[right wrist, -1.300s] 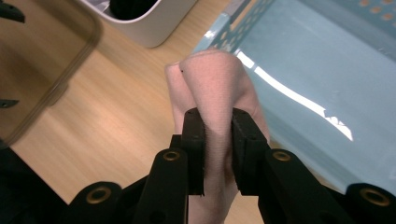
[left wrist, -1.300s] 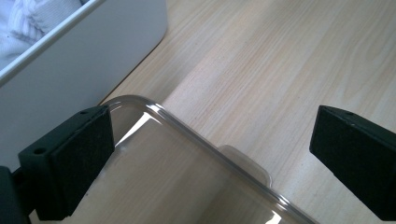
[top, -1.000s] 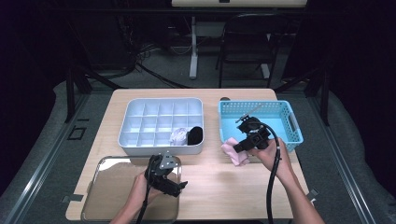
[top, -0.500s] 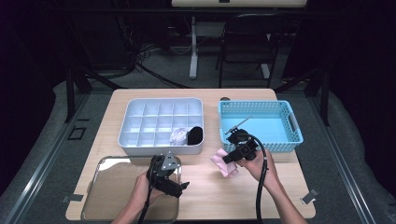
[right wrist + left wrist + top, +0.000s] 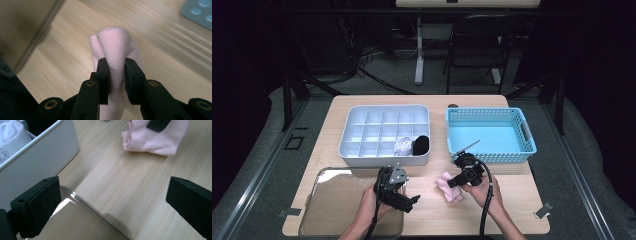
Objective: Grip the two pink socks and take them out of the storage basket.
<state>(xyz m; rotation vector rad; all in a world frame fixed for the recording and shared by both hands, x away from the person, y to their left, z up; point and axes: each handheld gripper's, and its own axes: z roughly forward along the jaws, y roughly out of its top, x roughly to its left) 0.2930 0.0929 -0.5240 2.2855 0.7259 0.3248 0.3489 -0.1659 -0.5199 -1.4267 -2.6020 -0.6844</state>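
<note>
Fingers (image 5: 102,75) of the right gripper (image 5: 117,75) stand either side of a fold of the pink cloth (image 5: 113,47), which bulges up between and past the two pads; the pads press on the fabric at both sides, though the jaws have just been opening a little with the cloth between them. Seen from the high view, the right gripper (image 5: 455,181) reaches in from the right onto the pink cloth (image 5: 447,186), which lies on the bare wooden table (image 5: 512,210) in front of the blue basket (image 5: 492,152) and to the right of the clear tray (image 5: 327,220). The left gripper (image 5: 409,202) rests near the tray's right edge, well apart from the cloth; its jaws stand wide apart with nothing between them. In the left gripper view the cloth (image 5: 152,138) lies ahead on the wood, just past the corner of the white compartment box (image 5: 42,155).
</note>
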